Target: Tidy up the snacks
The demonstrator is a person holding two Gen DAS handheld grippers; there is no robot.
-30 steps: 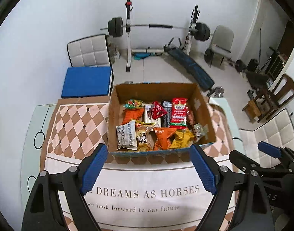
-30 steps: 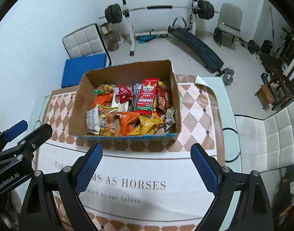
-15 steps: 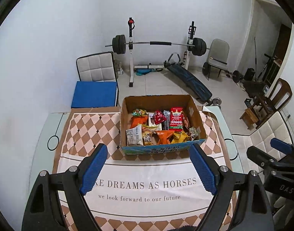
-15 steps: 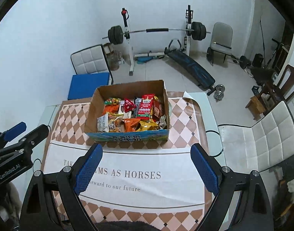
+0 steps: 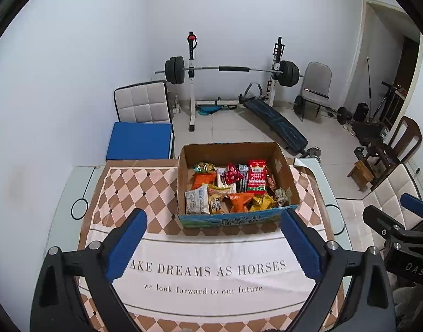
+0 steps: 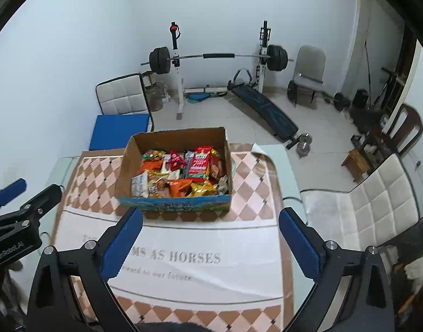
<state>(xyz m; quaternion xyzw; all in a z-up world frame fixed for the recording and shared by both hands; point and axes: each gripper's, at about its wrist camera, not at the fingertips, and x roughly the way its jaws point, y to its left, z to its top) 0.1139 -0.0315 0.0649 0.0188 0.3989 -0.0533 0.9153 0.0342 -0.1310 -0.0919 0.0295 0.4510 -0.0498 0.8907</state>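
A cardboard box (image 5: 284,163) full of several colourful snack packets (image 5: 257,177) stands at the far side of the table, on a checkered cloth (image 5: 122,191). It also shows in the right wrist view (image 6: 128,163), with the same snack packets (image 6: 200,163). My left gripper (image 5: 212,238) is open and empty, held above the cloth's white panel, well short of the box. My right gripper (image 6: 210,238) is open and empty too, at a like distance. Each gripper shows at the edge of the other's view.
The cloth's white panel with printed words (image 5: 208,271) lies between the grippers and the box. A blue-seated chair (image 5: 140,141) stands behind the table on the left, a white padded chair (image 6: 377,210) on the right. A weight bench and barbell rack (image 5: 228,69) stand by the back wall.
Both grippers have pulled back and up from the box, so it looks smaller and farther. Both stay open and empty. The box and snacks have not moved.
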